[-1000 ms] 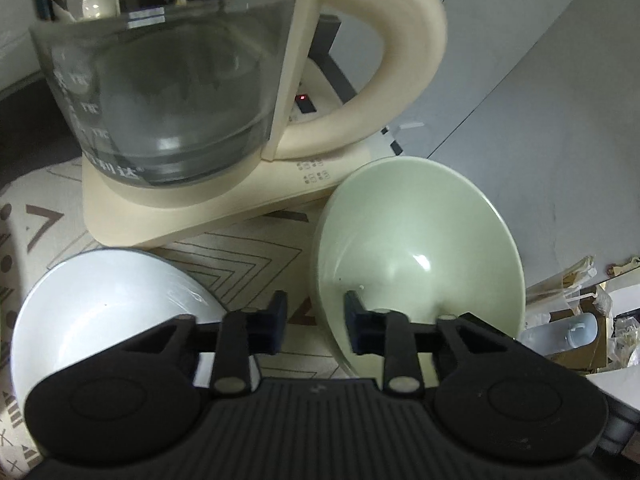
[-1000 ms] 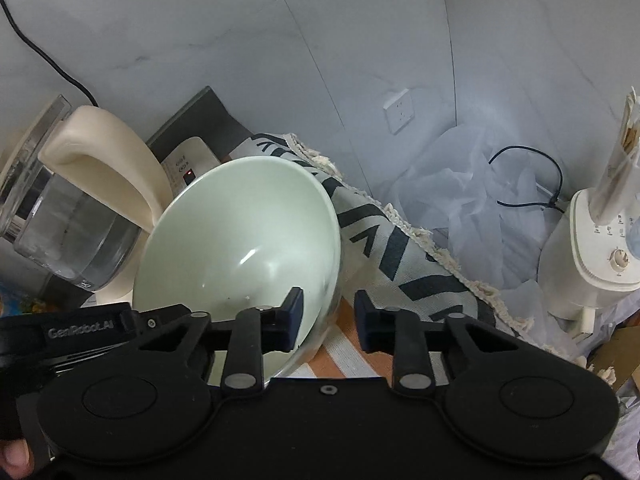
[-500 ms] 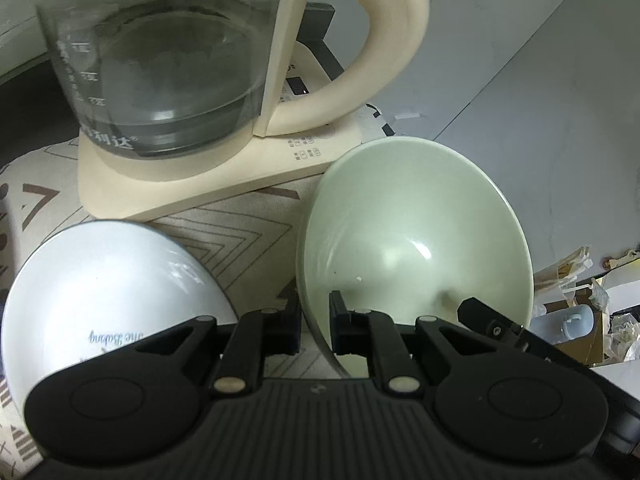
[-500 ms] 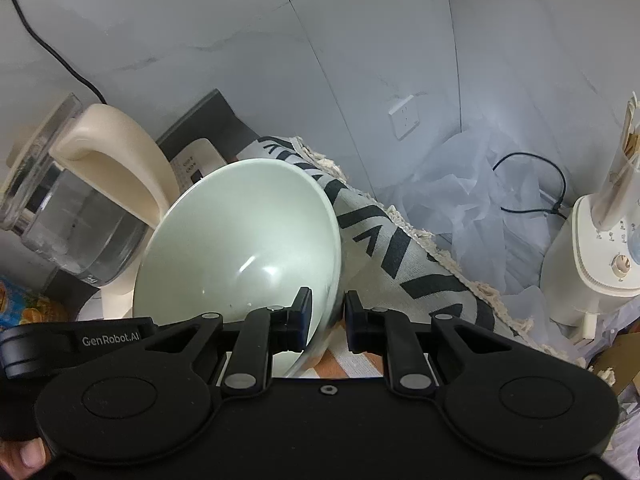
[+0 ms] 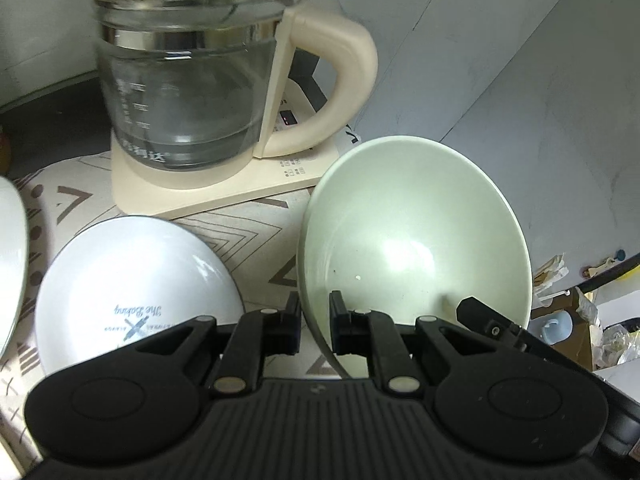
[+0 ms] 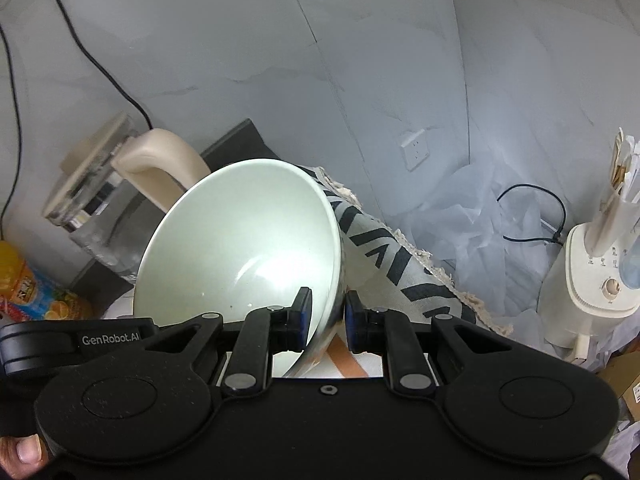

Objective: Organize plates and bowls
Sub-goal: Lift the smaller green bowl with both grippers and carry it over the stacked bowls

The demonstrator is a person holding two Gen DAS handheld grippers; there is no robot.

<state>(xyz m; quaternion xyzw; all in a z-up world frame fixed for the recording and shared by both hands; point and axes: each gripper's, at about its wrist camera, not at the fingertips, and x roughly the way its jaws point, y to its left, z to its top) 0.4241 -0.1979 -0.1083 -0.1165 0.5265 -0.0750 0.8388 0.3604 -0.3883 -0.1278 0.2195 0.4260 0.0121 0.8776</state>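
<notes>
A pale green bowl (image 5: 416,236) hangs tilted above the patterned cloth (image 5: 248,236), held by both grippers on opposite sides of its rim. My left gripper (image 5: 315,320) is shut on the bowl's left rim. The right gripper's finger (image 5: 480,312) shows at the bowl's lower right. In the right wrist view the green bowl (image 6: 248,248) fills the centre, and my right gripper (image 6: 326,312) is shut on its right rim. A white plate (image 5: 132,280) with printed lettering lies on the cloth to the left of the bowl.
A glass kettle (image 5: 188,92) with a cream handle stands on its base behind the dishes. Another white dish (image 5: 10,260) shows at the left edge. An orange drink bottle (image 6: 24,284), a white appliance (image 6: 592,284) and crumpled plastic sheet (image 6: 472,216) are nearby.
Both grippers closed onto the green bowl's rim, then rose with it. The bowl is off the cloth, and the kettle and white plate look farther away.
</notes>
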